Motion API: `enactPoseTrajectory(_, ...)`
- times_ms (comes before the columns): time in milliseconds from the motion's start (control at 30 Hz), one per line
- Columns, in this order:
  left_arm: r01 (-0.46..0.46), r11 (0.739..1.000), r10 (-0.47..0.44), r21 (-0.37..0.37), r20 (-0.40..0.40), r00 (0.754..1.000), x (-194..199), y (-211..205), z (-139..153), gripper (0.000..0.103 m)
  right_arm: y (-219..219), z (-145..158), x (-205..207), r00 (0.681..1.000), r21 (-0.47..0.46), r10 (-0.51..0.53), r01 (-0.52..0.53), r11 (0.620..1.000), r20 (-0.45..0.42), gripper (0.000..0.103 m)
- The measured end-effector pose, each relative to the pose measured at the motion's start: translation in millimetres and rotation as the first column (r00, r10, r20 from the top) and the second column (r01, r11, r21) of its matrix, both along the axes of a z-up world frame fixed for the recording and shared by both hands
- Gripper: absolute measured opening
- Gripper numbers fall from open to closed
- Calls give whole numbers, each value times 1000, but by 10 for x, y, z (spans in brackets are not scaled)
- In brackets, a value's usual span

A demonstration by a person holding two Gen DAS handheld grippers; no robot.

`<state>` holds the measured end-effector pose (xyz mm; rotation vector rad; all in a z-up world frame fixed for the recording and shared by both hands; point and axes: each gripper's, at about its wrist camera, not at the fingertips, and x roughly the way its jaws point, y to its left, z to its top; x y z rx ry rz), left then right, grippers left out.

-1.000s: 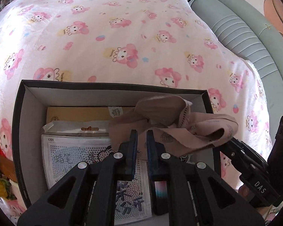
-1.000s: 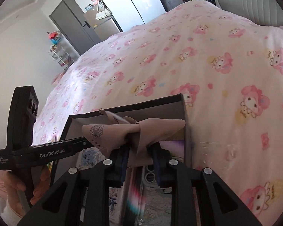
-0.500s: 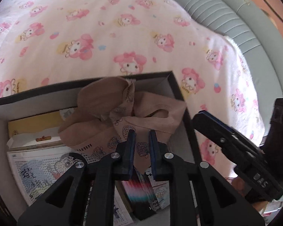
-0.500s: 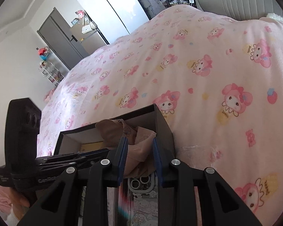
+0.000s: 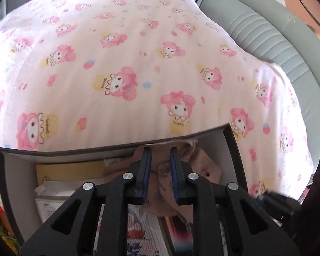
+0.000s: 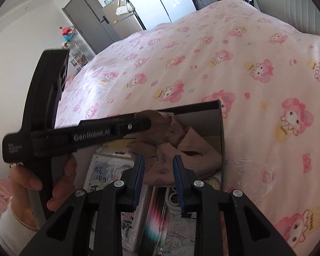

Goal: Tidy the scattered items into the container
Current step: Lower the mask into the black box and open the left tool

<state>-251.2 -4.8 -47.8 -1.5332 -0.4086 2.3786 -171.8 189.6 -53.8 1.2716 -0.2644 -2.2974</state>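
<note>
A beige printed cloth (image 5: 202, 166) lies crumpled in the far right corner of the black box (image 5: 74, 148), which stands on the bed. My left gripper (image 5: 160, 156) hovers over the cloth. Its jaws are opening, the cloth shows in the gap, and the pads are off it. In the right wrist view the left gripper (image 6: 147, 123) reaches in from the left above the cloth (image 6: 194, 147). A person's hand (image 6: 27, 183) holds its handle. My right gripper (image 6: 159, 160) stands open over the box (image 6: 202, 105), with the cloth's near edge below its fingertips.
The box also holds a yellow packet (image 5: 70, 168), dotted craft sheets (image 6: 108, 170) and a phone case (image 6: 157, 209). Pink cartoon-print bedding (image 5: 138, 64) surrounds it. A grey padded headboard (image 5: 266, 32) runs along the right. A grey door (image 6: 89, 21) stands far back.
The cloth hung pinched between both grippers above the box. It now rests in the box's far right corner. The left jaws have parted, and the right gripper no longer pinches it.
</note>
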Motion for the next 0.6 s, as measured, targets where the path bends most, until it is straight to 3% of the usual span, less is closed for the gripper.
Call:
enactPoseTrajectory(67, -31, 999, 27, 33, 113, 993, -136, -58, -190, 17, -49, -58, 7, 999, 6, 19, -19, 1000, 28, 24)
enactPoseTrajectory(200, -63, 995, 81, -82, 248, 965, -184, -77, -530, 17, -10, -190, -34, 994, -40, 9, -5, 999, 105, 23)
enactPoseTrajectory(467, -17, 1000, 20, -24, 124, 992, 305, -83, -147, 21, -63, -208, -44, 997, 64, -12, 7, 998, 80, 24)
enactPoseTrajectory(600, 23, 1000, -23, 3, 210, 978, 412, -46, -216, 26, -65, -226, -44, 996, 90, -24, 17, 996, 82, 25)
